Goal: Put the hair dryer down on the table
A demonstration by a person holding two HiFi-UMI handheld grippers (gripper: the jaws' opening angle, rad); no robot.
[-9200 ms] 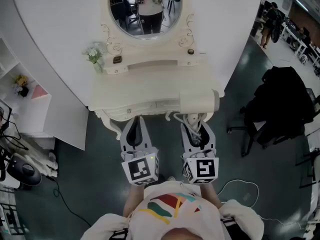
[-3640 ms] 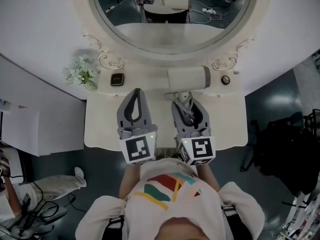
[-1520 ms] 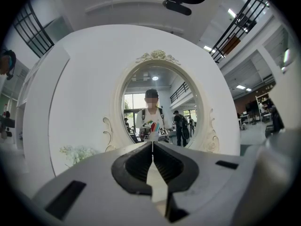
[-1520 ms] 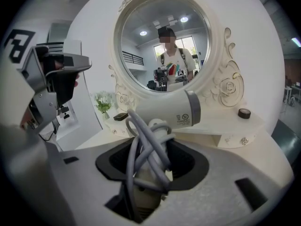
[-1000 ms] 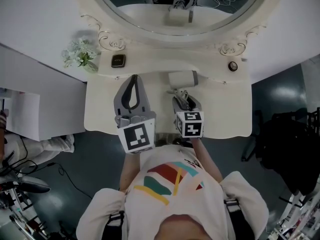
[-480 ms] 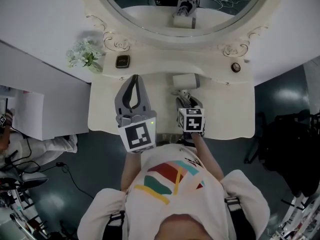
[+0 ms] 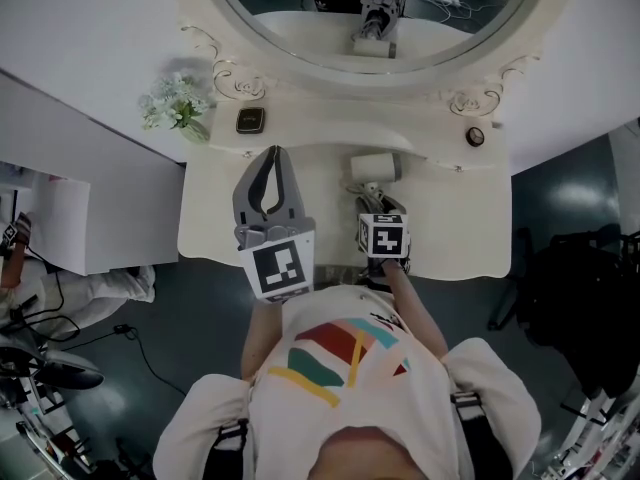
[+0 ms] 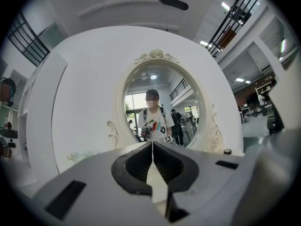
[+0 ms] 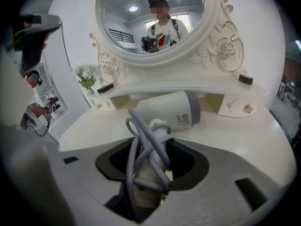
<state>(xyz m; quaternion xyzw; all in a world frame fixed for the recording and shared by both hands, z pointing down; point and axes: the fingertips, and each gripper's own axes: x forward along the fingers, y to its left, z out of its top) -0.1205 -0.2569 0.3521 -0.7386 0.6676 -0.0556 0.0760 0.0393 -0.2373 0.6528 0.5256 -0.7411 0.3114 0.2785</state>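
The right gripper (image 9: 150, 149) is pinching the hair dryer (image 9: 164, 109) near the table (image 9: 244, 140) — touchdown, then release, seems next — the left gripper (image 8: 152, 147) idling, pressed together.

Dressing table (image 7: 460, 230): in front of the mirror (image 7: 290, 28).
Shelf (image 7: 330, 133): directly below the mirror.
Flowers (image 7: 176, 108), small box (image 7: 250, 120): on the shelf, at the mirror's left.
Round item (image 7: 475, 136): on the shelf, at the mirror's right.
Hair dryer (image 7: 376, 166): before the mirror's middle, handle in the right gripper (image 7: 372, 196).
Left gripper (image 7: 272, 152): before the mirror, left of middle.
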